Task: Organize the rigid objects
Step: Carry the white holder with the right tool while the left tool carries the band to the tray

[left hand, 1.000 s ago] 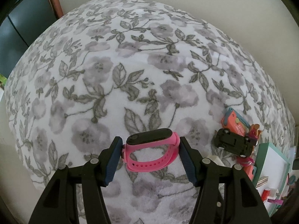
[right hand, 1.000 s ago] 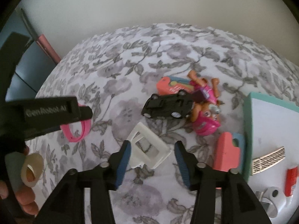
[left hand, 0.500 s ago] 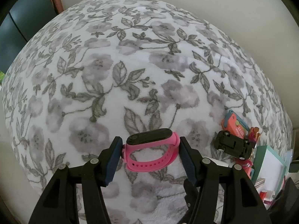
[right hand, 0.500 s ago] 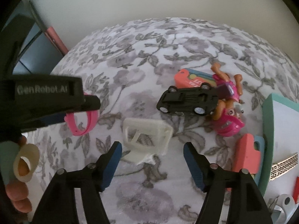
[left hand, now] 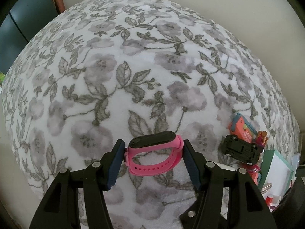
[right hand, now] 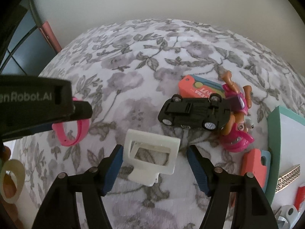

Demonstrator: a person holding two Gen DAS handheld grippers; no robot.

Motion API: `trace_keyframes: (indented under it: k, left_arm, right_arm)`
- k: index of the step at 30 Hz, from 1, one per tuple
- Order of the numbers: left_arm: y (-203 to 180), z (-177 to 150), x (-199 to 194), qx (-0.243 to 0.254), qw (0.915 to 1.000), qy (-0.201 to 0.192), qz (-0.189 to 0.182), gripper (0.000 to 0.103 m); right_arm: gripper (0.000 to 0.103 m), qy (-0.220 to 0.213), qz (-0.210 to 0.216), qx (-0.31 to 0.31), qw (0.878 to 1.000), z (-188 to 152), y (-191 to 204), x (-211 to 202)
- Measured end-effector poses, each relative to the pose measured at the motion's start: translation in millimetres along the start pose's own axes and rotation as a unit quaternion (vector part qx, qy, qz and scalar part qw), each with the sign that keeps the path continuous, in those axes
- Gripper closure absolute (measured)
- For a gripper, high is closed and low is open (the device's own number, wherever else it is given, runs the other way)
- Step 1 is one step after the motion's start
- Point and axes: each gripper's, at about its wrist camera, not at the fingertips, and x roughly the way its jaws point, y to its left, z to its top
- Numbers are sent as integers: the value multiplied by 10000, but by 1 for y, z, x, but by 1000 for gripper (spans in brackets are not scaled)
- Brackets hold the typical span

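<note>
Right gripper [right hand: 154, 164] jaws spread wider than before, straddling white frame [right hand: 152, 153] – left gripper [left hand: 152, 157] clamps pink band [left hand: 154, 152].

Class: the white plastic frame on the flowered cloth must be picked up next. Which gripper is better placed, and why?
Right. The right gripper already straddles the white frame, its open jaws just widened. The left gripper is shut on the pink watch.

The left gripper [left hand: 153, 157] points steeply down, its fingers [left hand: 114, 164] clamped on a band; the right gripper [right hand: 154, 167] stands parted, having just widened.
</note>
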Motion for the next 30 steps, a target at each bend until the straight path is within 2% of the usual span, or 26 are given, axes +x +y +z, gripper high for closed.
trace_keyframes:
  k: [2,10,14,18,25,28,30]
  left_arm:
    - [0,0,1,-11,10000,15,15,40]
    - [-5,-1,-4,90,10000,-35,-8,40]
    - [-9,-1,-23,165,9994,-292,-28,40]
    - [-18,-3,-38,255,9984,-468,-199,40]
    - [-64,-16,-50,755,9940,-470,-633,41]
    - [-98,-28,-55,1094,9887,-420,-930,40]
    - [-120,-36,-60,1360,9849,-475,-958,40]
  right_arm:
    - [43,-21,-95,44,9999,0,-2,-2]
    - [43,-13,-41,174,9998,-1,-10,-11]
    - [43,-323,53,397,9987,6,-22,-40]
    - [43,-645,-157,663,9956,12,-41,-74]
    - [43,-811,-620,1277,9865,13,-94,-107]
    - [43,-873,-928,1512,9803,9,-121,-119]
    - [43,-870,-1099,1700,9754,4,-139,-124]
